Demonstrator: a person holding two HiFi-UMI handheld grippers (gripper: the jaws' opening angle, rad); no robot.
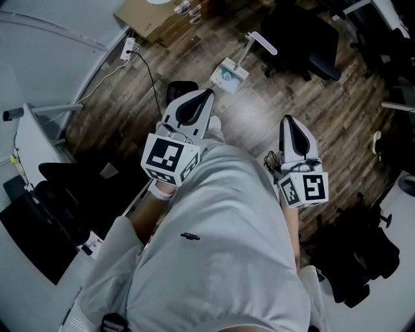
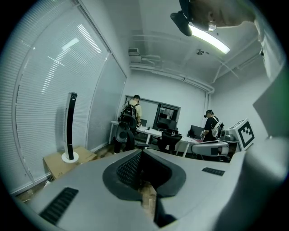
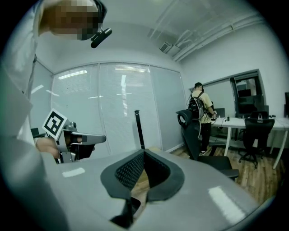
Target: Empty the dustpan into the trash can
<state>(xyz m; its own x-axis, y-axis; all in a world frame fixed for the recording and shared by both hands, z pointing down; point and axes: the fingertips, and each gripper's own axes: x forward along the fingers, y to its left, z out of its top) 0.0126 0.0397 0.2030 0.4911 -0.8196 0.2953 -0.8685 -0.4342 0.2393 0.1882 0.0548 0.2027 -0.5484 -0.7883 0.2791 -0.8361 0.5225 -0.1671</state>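
**Head view, looking steeply down.** The person is standing on the wooden floor [image 1: 259, 120] and holding both grippers out ahead of the body. The left gripper [image 1: 208, 93] and the right gripper [image 1: 287, 119] are each showing jaws pressed together with nothing between them. Both gripper views are showing the same thing: the dark pads are meeting along a closed seam.

**Task object.** The dustpan [image 1: 229, 73] is lying on the floor ahead of the person, untouched and apart from both grippers. It is sitting forward of the gap between them, toward the far edge of the visible floor.
- **Long axis:** its handle [image 1: 259, 41] is running diagonally from the pan, away from the person and toward the right, ending near a black office chair [image 1: 305, 39].
- **Nearer gripper:** the pan end is lying nearer the left gripper, while the handle's free end is lying over on the right gripper's side.

**Other items.**
- A dark, round-cornered object [image 1: 181, 87] is showing just beyond the left gripper. It may be the trash can, but this cannot be told.
- A cardboard box [image 1: 146, 19] is sitting toward the far left corner of the floor.

**Reading.** Both gripper views are pointing almost level across the room, and the dustpan is appearing in neither. A grasp is therefore likely calling for a forward, downward reach and for the jaws to part first. The jaws should line up across the diagonal handle rather than along it.
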